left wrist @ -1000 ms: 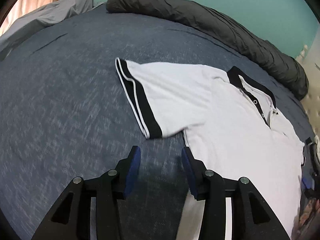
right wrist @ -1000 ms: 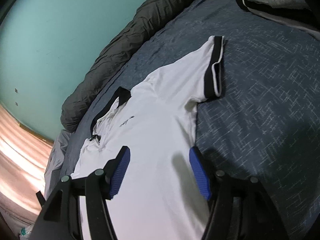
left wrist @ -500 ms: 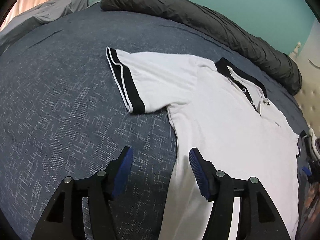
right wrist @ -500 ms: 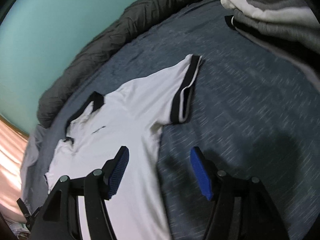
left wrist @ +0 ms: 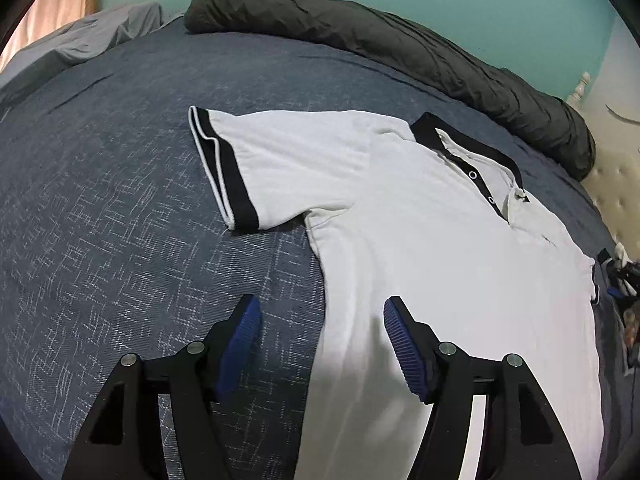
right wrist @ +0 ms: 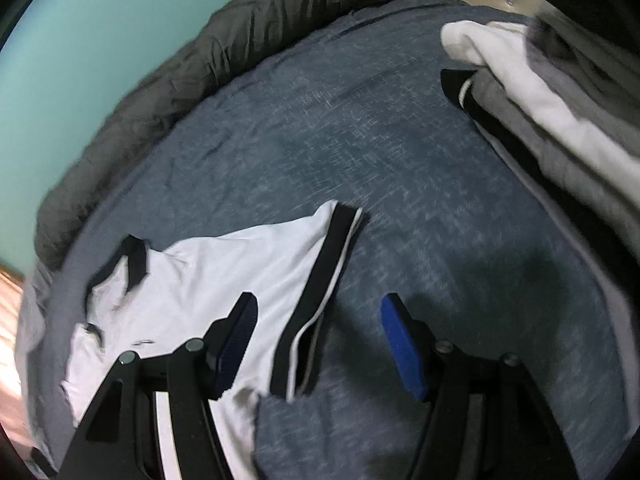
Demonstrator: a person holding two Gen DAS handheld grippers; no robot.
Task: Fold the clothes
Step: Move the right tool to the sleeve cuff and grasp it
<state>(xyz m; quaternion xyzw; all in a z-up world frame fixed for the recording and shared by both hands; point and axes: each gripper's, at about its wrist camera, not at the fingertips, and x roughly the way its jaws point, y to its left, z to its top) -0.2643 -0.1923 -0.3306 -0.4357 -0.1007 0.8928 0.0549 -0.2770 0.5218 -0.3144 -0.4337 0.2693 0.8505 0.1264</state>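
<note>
White polo shirt point(left wrist: 420, 240) with black trim, blue-grey crosshatched bedspread point(left wrist: 120, 240)

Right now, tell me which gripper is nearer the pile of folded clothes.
Right. The right gripper hangs open over the shirt's sleeve, with the pile just ahead to its right. The left gripper is open over the shirt's opposite side edge; the pile is out of its view.
</note>
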